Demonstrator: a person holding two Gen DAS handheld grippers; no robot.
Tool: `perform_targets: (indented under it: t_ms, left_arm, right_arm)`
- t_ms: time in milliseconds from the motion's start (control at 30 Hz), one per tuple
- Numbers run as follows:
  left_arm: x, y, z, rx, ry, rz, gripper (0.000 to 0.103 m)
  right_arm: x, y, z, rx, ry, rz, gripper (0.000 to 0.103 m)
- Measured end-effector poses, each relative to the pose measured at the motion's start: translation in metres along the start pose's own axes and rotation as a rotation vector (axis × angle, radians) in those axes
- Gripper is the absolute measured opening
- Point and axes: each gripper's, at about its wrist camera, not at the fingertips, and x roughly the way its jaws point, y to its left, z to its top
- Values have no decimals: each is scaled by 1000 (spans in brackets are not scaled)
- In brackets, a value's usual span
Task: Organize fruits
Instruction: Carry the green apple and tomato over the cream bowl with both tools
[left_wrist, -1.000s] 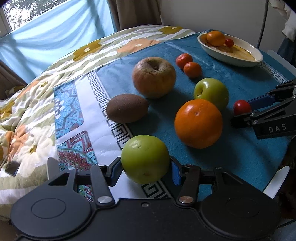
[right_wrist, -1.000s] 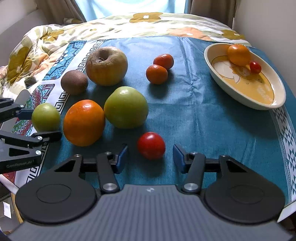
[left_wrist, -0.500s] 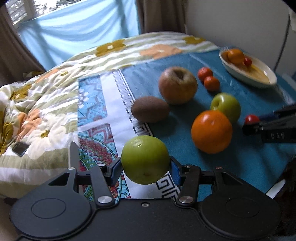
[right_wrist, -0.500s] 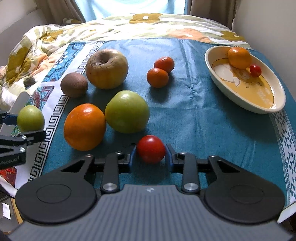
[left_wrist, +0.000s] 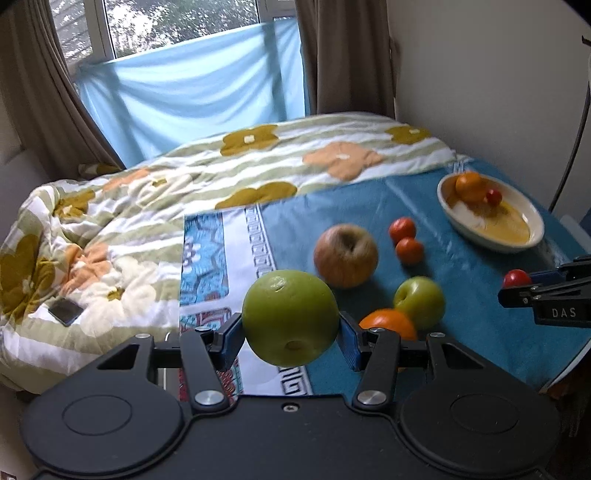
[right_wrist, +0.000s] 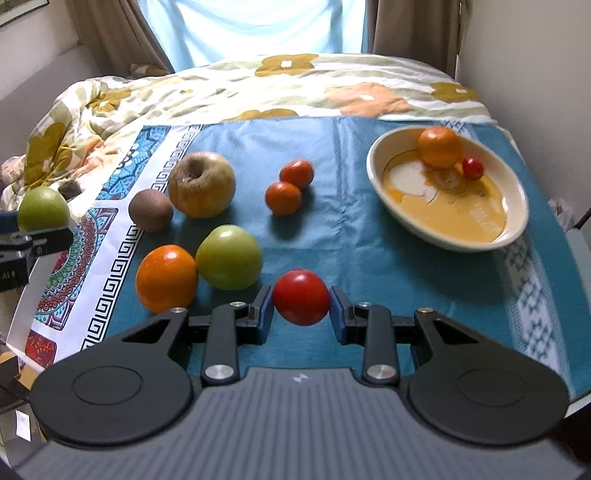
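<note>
While both grippers hang above the cloth (right_wrist: 369, 229), the left gripper (left_wrist: 291, 332) clamps a green fruit (left_wrist: 291, 322) and the right gripper (right_wrist: 301, 308) clamps a tomato (right_wrist: 301, 296). Open blue cloth (no fruit on it) lies between the tomato and the bowl (right_wrist: 517, 218) near the far right edge.

Soft window (left_wrist: 177, 29) daylight, slight blur, fisheye edges

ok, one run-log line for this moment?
left hand-held gripper: shut on round green fruit | right hand-held gripper: shut on round red tomato | both clear of cloth

A teal cloth (right_wrist: 369, 240) with a white, black key-pattern border fills mid-frame; upper frame, a quilt (right_wrist: 258, 92) with ochre and peach flowers; right, a cream, yellow-centred dish (right_wrist: 513, 221).
</note>
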Motion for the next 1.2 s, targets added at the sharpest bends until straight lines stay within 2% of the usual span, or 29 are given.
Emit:
perform_targets:
  t_ms: [333, 567, 800, 1200]
  left_arm:
    - [-23, -68, 26, -66, -20, 41, 57]
    - [-21, -125, 49, -104, -35, 46, 57]
    - [2, -179, 70, -122, -26, 21, 57]
    - [70, -251, 92, -67, 31, -43, 57]
  right_arm:
    - [-35, -73, 22, -57, -42, 57, 47]
    - [-44, -131, 38, -103, -68, 79, 47]
    - [-35, -180, 53, -154, -82, 107, 47]
    - [12, -242, 74, -169, -68, 129, 47]
